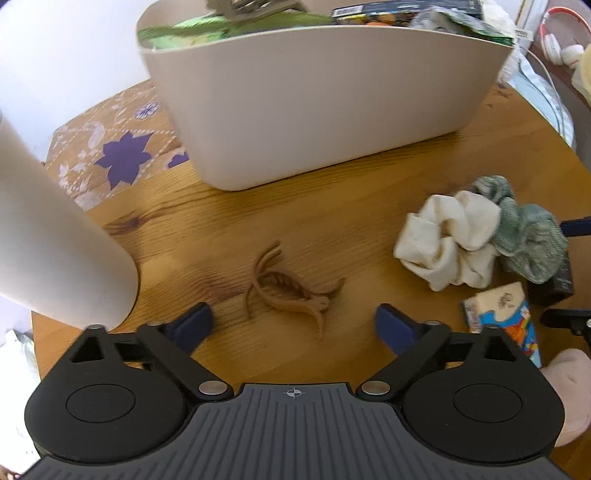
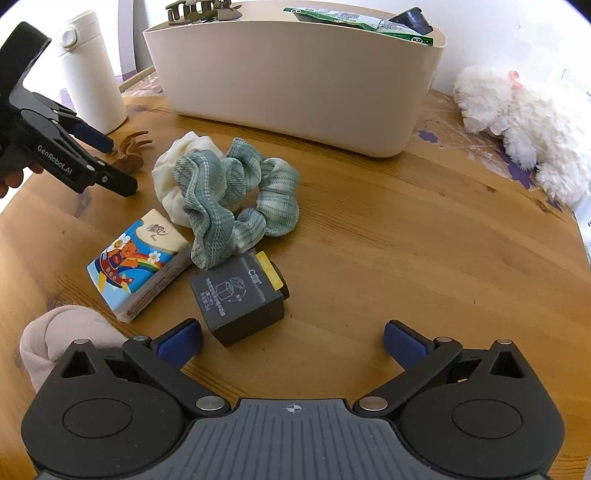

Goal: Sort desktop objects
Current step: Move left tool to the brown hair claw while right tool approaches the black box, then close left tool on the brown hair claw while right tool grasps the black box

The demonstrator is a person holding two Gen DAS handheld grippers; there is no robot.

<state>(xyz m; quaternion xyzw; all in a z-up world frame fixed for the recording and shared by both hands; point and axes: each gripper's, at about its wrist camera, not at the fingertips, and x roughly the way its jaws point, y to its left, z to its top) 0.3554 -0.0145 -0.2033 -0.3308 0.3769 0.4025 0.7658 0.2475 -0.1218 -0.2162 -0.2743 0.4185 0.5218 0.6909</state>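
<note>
Between my left jaws (image 1: pixel 293 321) a tan hair claw clip (image 1: pixel 291 290) is lying on the wooden surface (image 1: pixel 332 229), just ahead of the blue pads and touching neither. I am holding these jaws wide, nothing gripped. To take the clip well, I am judging that I should lower until the pads straddle its hinged body, not the thin curved teeth, which could flex or slip, and close squarely so it does not skid toward the white bottle (image 1: pixel 55 236) at the near left. Its likely home is the cream storage bin (image 1: pixel 314 103) at the far side, where another claw clip (image 2: pixel 192 11) is already sitting on the rim.

I am keeping my right jaws (image 2: pixel 291 341) spread wide too, and empty, hovering just short of the dark grey box (image 2: pixel 240 295). Beside it are lying a tissue pack (image 2: pixel 138 262), a green scrunchie (image 2: pixel 236 195) and a cream scrunchie (image 2: pixel 177 162), all waiting to be sorted.
</note>
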